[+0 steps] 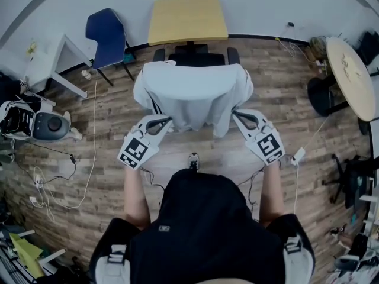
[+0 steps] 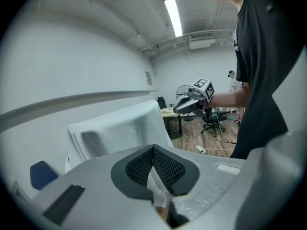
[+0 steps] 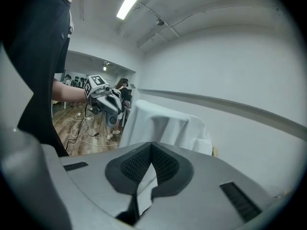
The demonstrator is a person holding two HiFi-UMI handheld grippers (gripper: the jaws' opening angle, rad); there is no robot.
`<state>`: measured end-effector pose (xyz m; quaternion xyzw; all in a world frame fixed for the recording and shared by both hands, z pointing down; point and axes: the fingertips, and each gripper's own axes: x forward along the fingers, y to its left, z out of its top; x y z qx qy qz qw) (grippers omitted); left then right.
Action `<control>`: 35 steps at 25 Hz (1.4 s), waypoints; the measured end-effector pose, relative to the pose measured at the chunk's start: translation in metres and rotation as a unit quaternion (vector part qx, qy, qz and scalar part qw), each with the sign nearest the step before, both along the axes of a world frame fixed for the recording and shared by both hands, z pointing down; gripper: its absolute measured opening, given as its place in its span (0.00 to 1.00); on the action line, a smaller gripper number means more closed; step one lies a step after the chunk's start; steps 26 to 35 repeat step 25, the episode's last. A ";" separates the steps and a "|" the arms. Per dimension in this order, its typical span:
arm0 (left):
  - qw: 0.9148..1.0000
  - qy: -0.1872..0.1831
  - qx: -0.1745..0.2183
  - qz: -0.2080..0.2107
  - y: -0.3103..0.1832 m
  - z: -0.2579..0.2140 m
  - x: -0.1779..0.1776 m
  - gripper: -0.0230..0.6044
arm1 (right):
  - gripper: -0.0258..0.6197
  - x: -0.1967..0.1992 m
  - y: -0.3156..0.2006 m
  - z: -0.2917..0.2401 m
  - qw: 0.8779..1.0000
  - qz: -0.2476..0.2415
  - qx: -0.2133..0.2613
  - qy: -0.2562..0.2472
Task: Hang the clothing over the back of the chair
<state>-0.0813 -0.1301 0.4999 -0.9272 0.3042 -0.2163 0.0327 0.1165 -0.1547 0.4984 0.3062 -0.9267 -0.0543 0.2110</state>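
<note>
A pale grey-white garment (image 1: 192,93) lies draped over the back of a black office chair (image 1: 196,57), hanging down toward me. My left gripper (image 1: 166,122) is shut on the garment's lower left edge, and my right gripper (image 1: 236,115) is shut on its lower right edge. In the left gripper view a strip of white cloth (image 2: 156,188) is pinched between the closed pads (image 2: 165,166), with the draped garment (image 2: 120,128) ahead and the right gripper (image 2: 192,99) beyond. The right gripper view shows white cloth (image 3: 146,183) held in its closed pads (image 3: 163,164), and the garment (image 3: 163,126) ahead.
A yellow table (image 1: 187,18) stands behind the chair at the wall. A blue chair (image 1: 106,37) and a white desk (image 1: 53,61) are at the left, a round table (image 1: 354,76) at the right. Cables (image 1: 89,158) trail over the wooden floor beside a white machine (image 1: 41,125).
</note>
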 end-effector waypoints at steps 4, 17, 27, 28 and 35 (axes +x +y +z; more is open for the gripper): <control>1.000 0.003 -0.008 -0.006 0.025 0.002 0.011 0.04 | 0.03 0.007 0.023 0.004 1.000 -0.006 -0.001 0.004; 1.000 0.001 -0.010 -0.020 0.104 0.007 0.055 0.04 | 0.03 0.042 0.096 0.016 0.999 -0.033 -0.011 -0.001; 0.999 0.002 -0.011 -0.030 0.138 0.015 0.077 0.04 | 0.03 0.065 0.124 0.025 0.999 -0.041 -0.015 0.000; 0.999 0.002 -0.011 -0.030 0.138 0.015 0.077 0.04 | 0.03 0.065 0.124 0.025 0.999 -0.041 -0.015 0.000; 0.999 0.002 -0.011 -0.030 0.138 0.015 0.077 0.04 | 0.03 0.065 0.124 0.025 0.999 -0.041 -0.015 0.000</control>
